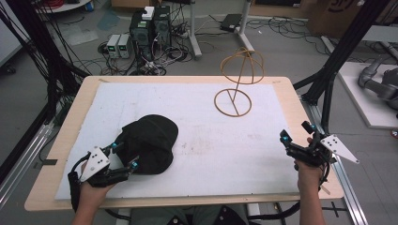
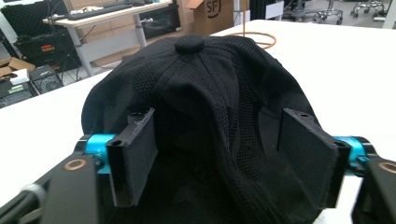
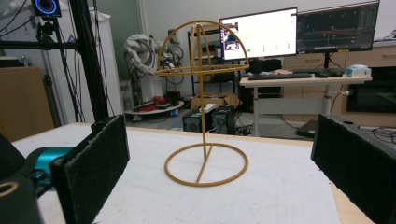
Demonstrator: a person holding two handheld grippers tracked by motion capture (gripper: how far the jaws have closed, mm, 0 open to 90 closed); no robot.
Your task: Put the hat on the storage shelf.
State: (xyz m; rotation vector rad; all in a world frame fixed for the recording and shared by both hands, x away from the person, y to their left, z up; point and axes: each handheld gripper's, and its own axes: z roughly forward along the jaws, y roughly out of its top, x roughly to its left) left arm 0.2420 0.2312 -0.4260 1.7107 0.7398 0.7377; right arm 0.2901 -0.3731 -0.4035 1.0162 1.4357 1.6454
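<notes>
Left gripper (image 1: pixel 123 157) jaws spread around black cap (image 1: pixel 149 143), not yet pinching. Right gripper (image 1: pixel 294 138) open, empty, facing wire stand (image 1: pixel 237 84). Likely next: close, lift.

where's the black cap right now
In the high view the black fabric cap lies on the white table mat at near left, between the left gripper's open jaws.

A lab: floor cables (image 1: pixel 94 61), power supplies (image 1: pixel 118 45), 2 monitors (image 3: pixel 299 31), black rig frames (image 1: pixel 345 47).
</notes>
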